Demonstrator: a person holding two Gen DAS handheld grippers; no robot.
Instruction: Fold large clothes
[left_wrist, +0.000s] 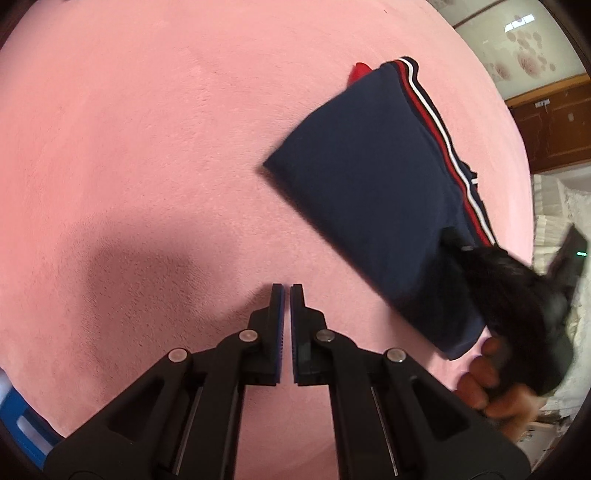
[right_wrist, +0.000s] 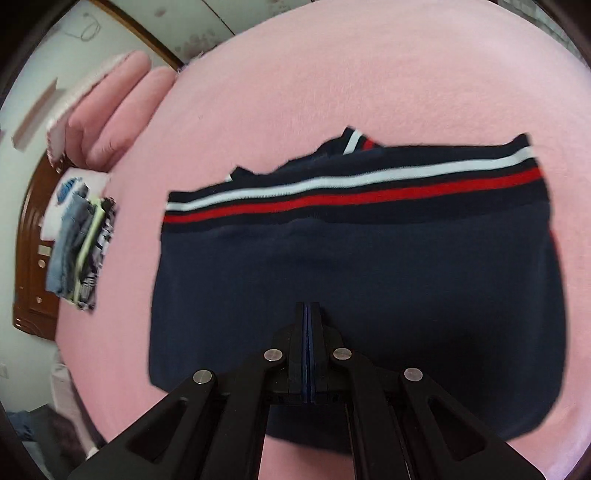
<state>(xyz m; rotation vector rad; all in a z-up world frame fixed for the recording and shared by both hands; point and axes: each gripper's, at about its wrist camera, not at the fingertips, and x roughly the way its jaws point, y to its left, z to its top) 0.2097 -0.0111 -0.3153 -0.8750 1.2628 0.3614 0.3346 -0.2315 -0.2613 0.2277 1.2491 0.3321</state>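
We see the folded navy garment (right_wrist: 354, 280) lying flat on the pink blanket (right_wrist: 369, 74), its white and red striped band (right_wrist: 351, 192) along the far edge; our right gripper (right_wrist: 307, 306) hangs over it, jaws pressed together on nothing; only this view shows the clothes pile (right_wrist: 79, 247) at the left; the left wrist view alone shows our left gripper (left_wrist: 287, 290), nearly closed and empty, over bare blanket, and our hand (left_wrist: 491, 384); no writing is legible.

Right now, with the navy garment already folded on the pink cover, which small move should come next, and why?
Probably lift the right tool off the folded navy garment: it looks compact, stripes along one edge, and both tools are shut, with the left tool empty over the bare pink cover.
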